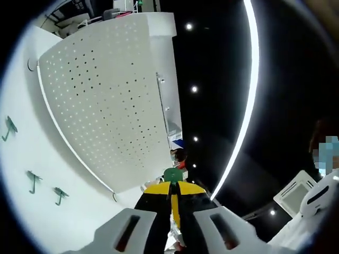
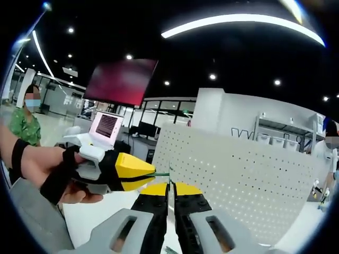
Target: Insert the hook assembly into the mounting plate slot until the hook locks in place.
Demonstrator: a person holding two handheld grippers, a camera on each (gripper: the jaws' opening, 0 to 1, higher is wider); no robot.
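Yellow-tipped jaws of the left gripper (image 1: 172, 186) rose from the bottom of the left gripper view, pressed together on a small green hook (image 1: 172, 174) that poked up just past their tips. Behind the hook, filling the upper left of that frame, stood the white pegboard (image 1: 100, 100), the mounting plate with its many little holes. Three more green hooks, spare hooks (image 1: 33, 180), lay on the white table (image 1: 63, 227) at the far left of the frame, well apart from the board.

In the right gripper view, the right gripper (image 2: 170, 186) came up from the bottom with its jaws closed side by side; a thin green bit showed at their tips, but it was too small to tell if they pinched it. The left gripper came in from the left, held by a person's hand (image 2: 50, 169) in a black strap, with a thin green wire of the hook sticking out toward the right gripper's tips. The pegboard sat behind them, in the lower right of the frame.

The hook looked small, thin and bent, like stiff green wire.

It seemed the hook was picked up and being lined up, not yet in the board. The next move would likely need the hook's ends aimed at holes and pushed in until it catches.
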